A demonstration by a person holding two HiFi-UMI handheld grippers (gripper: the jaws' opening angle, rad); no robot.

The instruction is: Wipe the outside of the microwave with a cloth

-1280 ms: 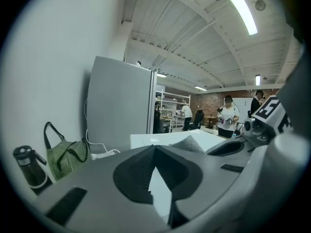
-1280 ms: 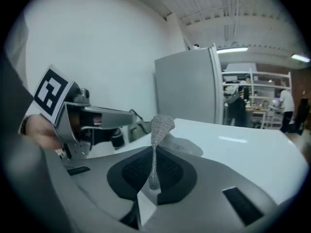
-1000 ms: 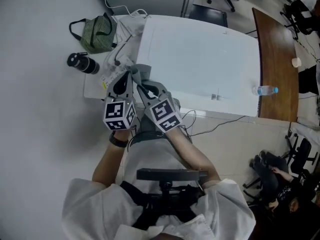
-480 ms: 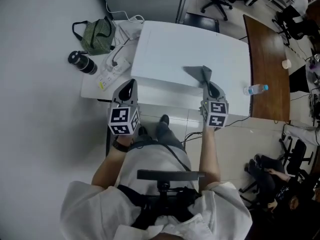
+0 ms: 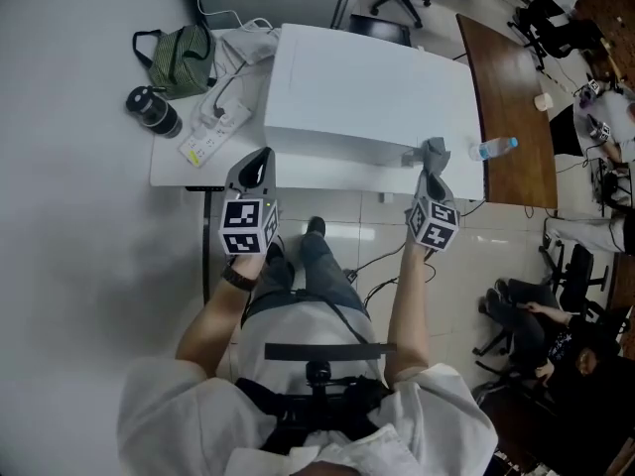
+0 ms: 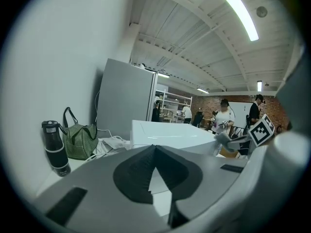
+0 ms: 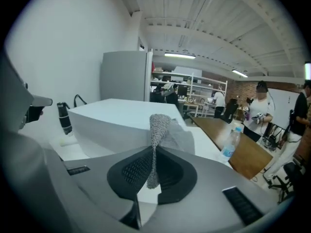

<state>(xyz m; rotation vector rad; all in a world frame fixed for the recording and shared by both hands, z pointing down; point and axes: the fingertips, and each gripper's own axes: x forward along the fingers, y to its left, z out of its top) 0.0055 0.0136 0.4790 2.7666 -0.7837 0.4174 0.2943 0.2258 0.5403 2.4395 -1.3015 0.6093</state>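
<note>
Since one second ago the two grippers have parted: then they stood close together at the left front corner of the microwave (image 5: 372, 87), and now the right gripper (image 5: 429, 174) is at the right front corner, while the left gripper (image 5: 260, 159) hangs in front of the left front corner, near the edge of the tabletop (image 5: 174, 172). The right gripper view shows the jaws pressed together on a grey woven cloth (image 7: 158, 130), a narrow fold of which stands up between the pads, and the rest hangs forward toward the white housing. In the head view the cloth (image 5: 429, 152) lies at the front edge of the top, near the corner; whether it really touches the surface I cannot tell. The left gripper has its jaws together with nothing between them. My judgement is that the top has had one pass along its front edge and the sides and the front are not yet done. To do this step well, the loose part of the cloth should lie flat on the housing, not only the pinched fold, and the strokes should overlap. A plastic water bottle (image 5: 493, 148) stands just beyond this corner, so a wide sweep to the right could knock it over.
</note>
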